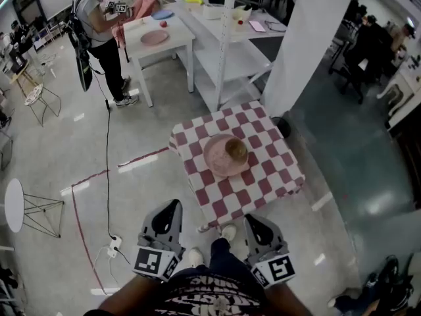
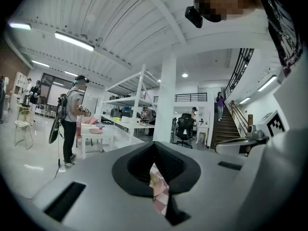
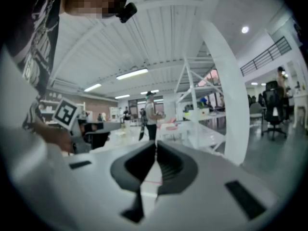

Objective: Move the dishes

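A pink plate (image 1: 220,157) lies in the middle of a small table covered with a red-and-white checked cloth (image 1: 263,183). A tan bowl (image 1: 236,151) stands on the plate's right half. Both grippers are held low and close to my body, well short of the table. My left gripper (image 1: 172,207) is shut and empty, and so is my right gripper (image 1: 254,220). In the left gripper view the shut gripper (image 2: 155,144) shows a sliver of checked cloth (image 2: 160,189) in the slit below the tips. In the right gripper view the gripper (image 3: 156,144) is closed with only floor behind it.
A white pillar (image 1: 309,38) rises just behind the checked table, beside white shelving (image 1: 230,51). Farther back a person (image 1: 99,31) stands at a white table (image 1: 164,45) holding a pink plate (image 1: 154,37) and a blue one (image 1: 162,14). A power strip and cable (image 1: 112,245) lie on the floor to my left.
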A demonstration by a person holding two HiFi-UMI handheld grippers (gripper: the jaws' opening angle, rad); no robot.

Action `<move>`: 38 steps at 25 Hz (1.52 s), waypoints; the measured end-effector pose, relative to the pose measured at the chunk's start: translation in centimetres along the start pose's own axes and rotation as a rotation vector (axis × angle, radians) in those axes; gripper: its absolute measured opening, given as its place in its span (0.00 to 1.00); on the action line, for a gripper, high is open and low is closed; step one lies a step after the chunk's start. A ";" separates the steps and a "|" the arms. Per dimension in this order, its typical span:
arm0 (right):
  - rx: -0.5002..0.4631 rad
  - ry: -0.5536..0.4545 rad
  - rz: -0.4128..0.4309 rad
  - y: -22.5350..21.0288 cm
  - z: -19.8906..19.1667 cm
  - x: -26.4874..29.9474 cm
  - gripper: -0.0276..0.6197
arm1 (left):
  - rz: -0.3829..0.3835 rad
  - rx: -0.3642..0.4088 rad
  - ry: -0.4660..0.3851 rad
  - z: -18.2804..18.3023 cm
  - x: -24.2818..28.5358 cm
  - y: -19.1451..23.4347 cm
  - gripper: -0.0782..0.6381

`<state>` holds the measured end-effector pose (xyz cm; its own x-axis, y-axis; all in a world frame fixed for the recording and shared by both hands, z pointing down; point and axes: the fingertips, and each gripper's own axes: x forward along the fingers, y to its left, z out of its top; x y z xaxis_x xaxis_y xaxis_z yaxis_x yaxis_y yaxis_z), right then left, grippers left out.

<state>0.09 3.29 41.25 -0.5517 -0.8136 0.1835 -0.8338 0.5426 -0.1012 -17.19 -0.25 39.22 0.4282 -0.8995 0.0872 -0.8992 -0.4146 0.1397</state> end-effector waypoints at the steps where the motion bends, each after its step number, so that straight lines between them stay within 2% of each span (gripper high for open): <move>1: 0.003 0.001 -0.001 -0.7 0.1 0.4 0.10 | 0.003 -0.002 0.004 0.0 0.7 0.1 0.15; 10: 0.002 -0.008 -0.005 -7.4 1.8 3.0 0.10 | -0.004 -0.009 0.024 0.0 8.1 -1.1 0.15; 16: 0.002 -0.053 0.000 -11.7 4.0 4.4 0.10 | -0.025 0.029 -0.007 2.4 13.0 -2.9 0.15; 19: -0.001 -0.073 0.019 -13.6 4.9 5.3 0.10 | 0.000 0.046 -0.015 3.4 14.3 -3.0 0.15; 23: 0.018 -0.081 0.046 -16.4 5.2 7.4 0.10 | 0.073 0.057 -0.007 3.7 14.7 -1.8 0.15; 27: 0.044 -0.056 0.052 -18.3 4.5 9.8 0.10 | 0.133 0.072 0.042 2.5 15.0 0.1 0.15; 31: 0.076 -0.002 0.054 -19.2 1.8 12.4 0.10 | 0.177 0.060 0.122 -0.1 15.4 2.9 0.15; 35: 0.094 0.046 0.013 -20.4 -0.7 15.3 0.10 | 0.141 0.037 0.193 -2.8 17.5 5.1 0.15; 38: 0.145 0.078 -0.037 -21.4 -2.2 17.6 0.10 | 0.087 0.021 0.260 -5.3 20.4 7.0 0.15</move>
<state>8.26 -22.16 48.81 -0.5221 -0.8107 0.2648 -0.8505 0.4719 -0.2322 -14.33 -20.75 47.23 0.3552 -0.8673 0.3487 -0.9342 -0.3423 0.1000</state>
